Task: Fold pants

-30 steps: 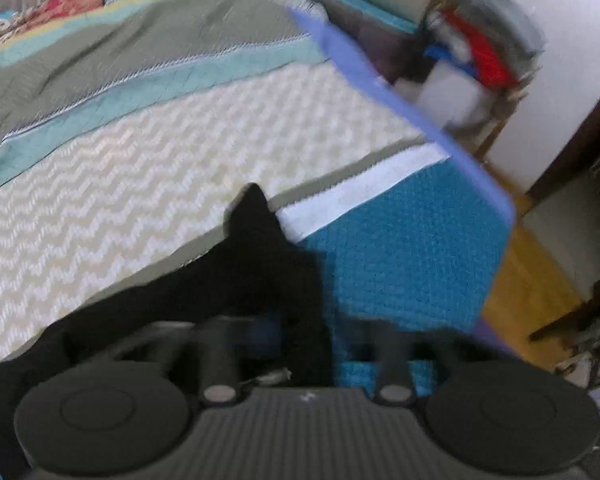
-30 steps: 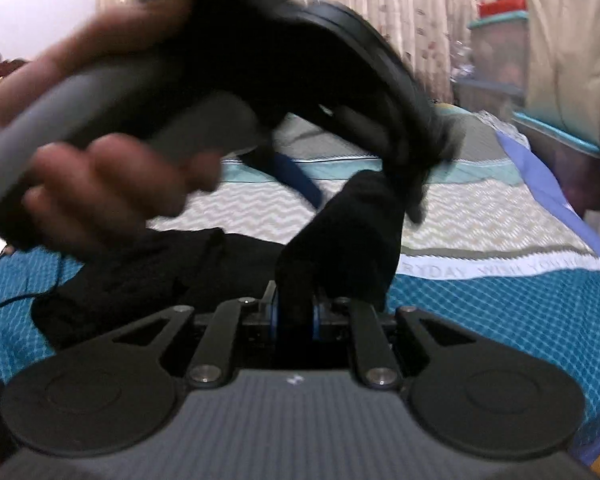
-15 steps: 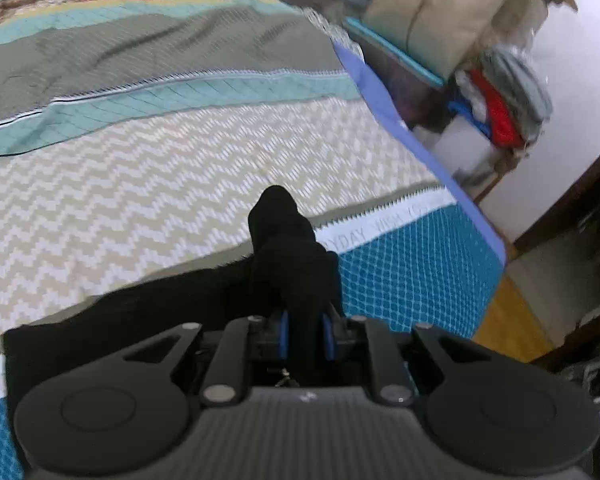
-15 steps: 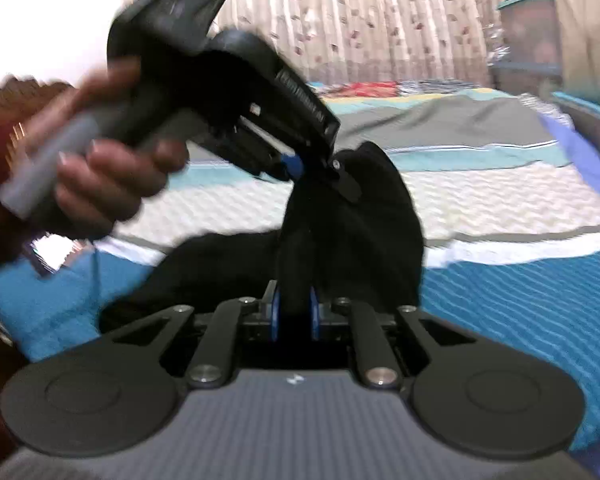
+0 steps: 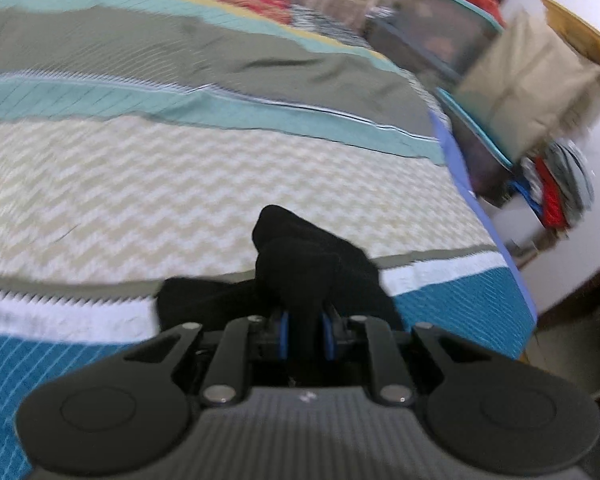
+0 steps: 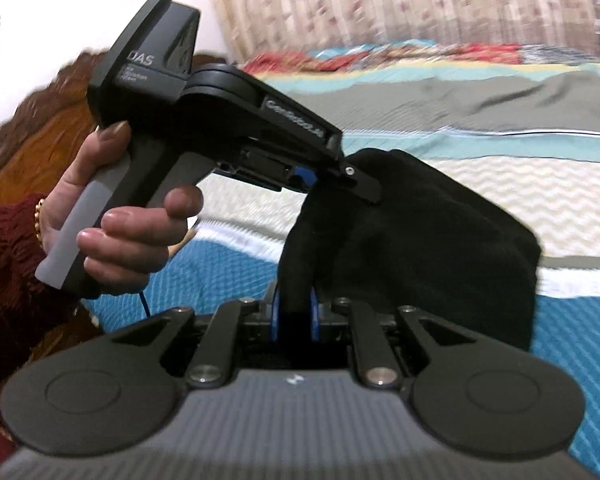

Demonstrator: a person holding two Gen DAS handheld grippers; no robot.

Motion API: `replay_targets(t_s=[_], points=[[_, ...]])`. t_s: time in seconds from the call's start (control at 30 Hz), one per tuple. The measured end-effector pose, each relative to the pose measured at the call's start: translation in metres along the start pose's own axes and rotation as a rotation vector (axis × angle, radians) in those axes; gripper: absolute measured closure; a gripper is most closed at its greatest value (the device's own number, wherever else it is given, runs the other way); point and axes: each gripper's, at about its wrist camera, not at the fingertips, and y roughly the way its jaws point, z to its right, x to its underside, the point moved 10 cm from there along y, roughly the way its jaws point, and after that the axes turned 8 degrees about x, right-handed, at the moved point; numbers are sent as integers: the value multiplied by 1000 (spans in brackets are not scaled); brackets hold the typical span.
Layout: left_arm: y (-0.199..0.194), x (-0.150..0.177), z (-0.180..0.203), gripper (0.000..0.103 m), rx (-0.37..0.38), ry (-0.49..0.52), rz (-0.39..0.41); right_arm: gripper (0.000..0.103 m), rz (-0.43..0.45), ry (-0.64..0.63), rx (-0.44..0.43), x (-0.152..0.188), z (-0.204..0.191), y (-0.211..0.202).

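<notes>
Both the left gripper (image 5: 305, 334) and the right gripper (image 6: 294, 314) are clamped on the black pants (image 6: 412, 248), holding them lifted above the bedspread (image 5: 180, 192), probably to spread them for folding.

A black left gripper (image 6: 304, 176) with grey handle and blue pads is seen, marked "DAS" (smaller lettering unreadable). A knitted maroon sleeve (image 6: 8, 264) and gold bangle (image 6: 39, 216) are worn.
</notes>
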Motion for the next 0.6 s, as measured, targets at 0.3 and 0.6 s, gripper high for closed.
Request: replay_targets(t_s=[0.3,0.6], points=[[18,34,-78,86,-82,-104,-20,83,-182,-53,-35,27,-19,67],[30,53,-98,57,-122,-129,-8,36,-245,54,-365,32,-25,38]])
